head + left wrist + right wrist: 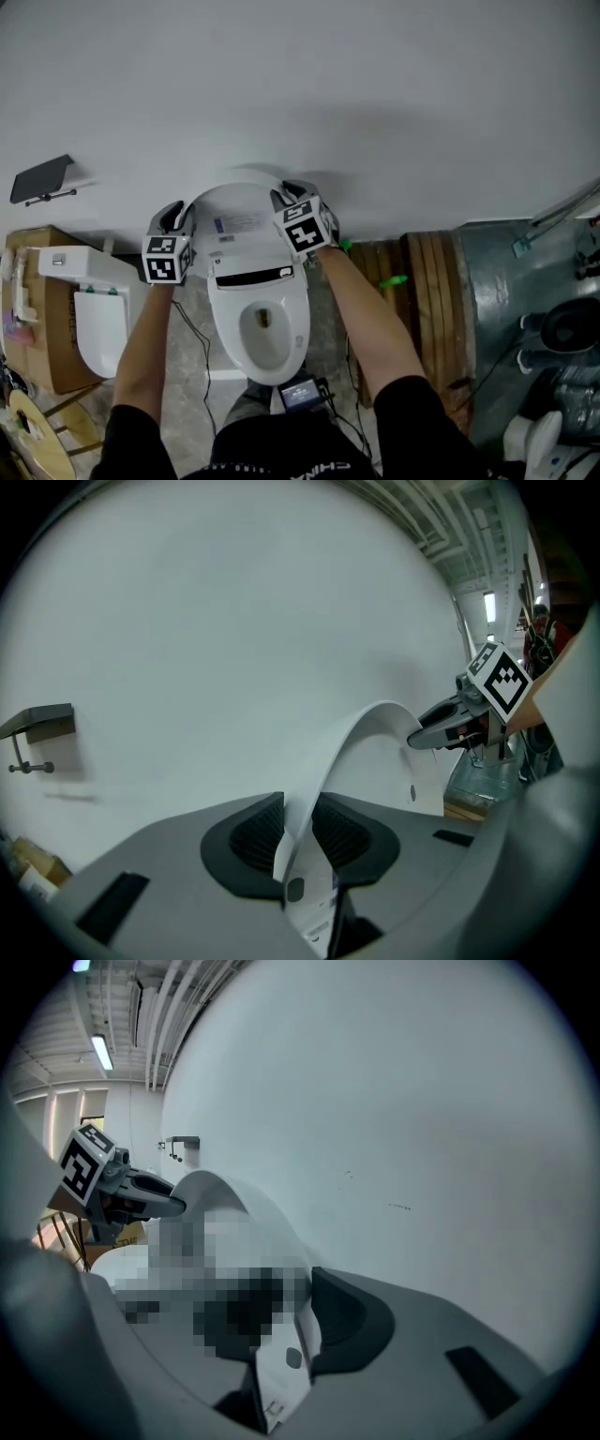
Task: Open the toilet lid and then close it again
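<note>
Since the lid [246, 214] stands up, close to the wall and above the bowl [262, 330], its two side edges are the spots to hold. Your left gripper [300, 832] has its fingers [253, 841] squeezed on one thin edge. From there the lid curves up and away past them. Your right gripper [291, 1326] has its fingers [349, 1321] apart, with the other edge sitting between them. One of those fingers is blurred over, so I see no squeeze on that side.

To me the lid looks like hard, smooth plastic, thin and light. It should stay stiff and not bend much. I think it turns on a hinge down below your fingers, so it will swing and not lift off. Smooth plastic can slip, so push each edge deep between the fingers before you pull. Close your right fingers first. Then bring it down slowly with both hands, or it may drop and bang on the bowl.
</note>
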The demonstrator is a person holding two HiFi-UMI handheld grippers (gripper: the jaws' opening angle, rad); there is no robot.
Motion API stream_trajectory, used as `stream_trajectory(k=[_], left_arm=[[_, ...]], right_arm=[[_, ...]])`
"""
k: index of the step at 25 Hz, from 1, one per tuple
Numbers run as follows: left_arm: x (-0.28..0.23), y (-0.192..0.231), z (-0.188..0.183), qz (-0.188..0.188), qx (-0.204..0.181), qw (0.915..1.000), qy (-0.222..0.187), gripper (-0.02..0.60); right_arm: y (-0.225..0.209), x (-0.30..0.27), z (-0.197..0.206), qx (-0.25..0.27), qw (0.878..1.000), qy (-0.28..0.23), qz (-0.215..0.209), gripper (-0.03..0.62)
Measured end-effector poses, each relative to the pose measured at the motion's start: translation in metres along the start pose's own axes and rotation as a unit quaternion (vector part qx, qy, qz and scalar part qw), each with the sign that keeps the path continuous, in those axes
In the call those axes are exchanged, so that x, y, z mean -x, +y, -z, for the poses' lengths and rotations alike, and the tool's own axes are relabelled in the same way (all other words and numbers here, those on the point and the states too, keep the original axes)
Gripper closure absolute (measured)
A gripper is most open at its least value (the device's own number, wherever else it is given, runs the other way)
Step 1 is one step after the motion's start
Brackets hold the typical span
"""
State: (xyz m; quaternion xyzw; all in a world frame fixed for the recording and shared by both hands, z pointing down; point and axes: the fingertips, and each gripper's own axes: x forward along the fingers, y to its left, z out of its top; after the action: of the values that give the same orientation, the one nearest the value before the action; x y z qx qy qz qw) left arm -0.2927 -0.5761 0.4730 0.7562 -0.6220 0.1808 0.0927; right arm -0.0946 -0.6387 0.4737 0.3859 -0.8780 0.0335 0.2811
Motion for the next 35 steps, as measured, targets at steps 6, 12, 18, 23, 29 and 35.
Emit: stream_trajectory(k=[6, 12, 18, 23, 29, 35], left_arm=[[0.018, -0.013, 0.003, 0.026, -0.013, 0.9996, 0.004, 0.49], [0.044, -0.027, 0.012, 0.063, -0.045, 0.9969, 0.012, 0.482], [0.085, -0.046, 0.016, 0.114, -0.039, 0.9927, -0.006, 0.479], [0.119, -0.042, 0.001, 0.142, 0.021, 0.9884, -0.05, 0.477], [0.129, -0.062, -0.005, 0.208, 0.086, 0.9734, -0.045, 0.405], [0.148, -0.088, 0.019, 0.246, 0.096, 0.9643, -0.024, 0.399]], right_arm=[[0.011, 0.019, 0.006, 0.009, 1.0, 0.003, -0.005, 0.496], [0.026, 0.04, 0.017, 0.002, 1.0, 0.006, -0.009, 0.494], [0.041, 0.065, 0.029, -0.002, 1.0, 0.006, -0.004, 0.491], [0.053, 0.084, 0.041, -0.004, 1.0, 0.008, 0.003, 0.487], [0.072, 0.112, 0.062, 0.002, 1.0, 0.017, 0.01, 0.48], [0.094, 0.138, 0.088, 0.015, 0.999, 0.03, 0.014, 0.476]])
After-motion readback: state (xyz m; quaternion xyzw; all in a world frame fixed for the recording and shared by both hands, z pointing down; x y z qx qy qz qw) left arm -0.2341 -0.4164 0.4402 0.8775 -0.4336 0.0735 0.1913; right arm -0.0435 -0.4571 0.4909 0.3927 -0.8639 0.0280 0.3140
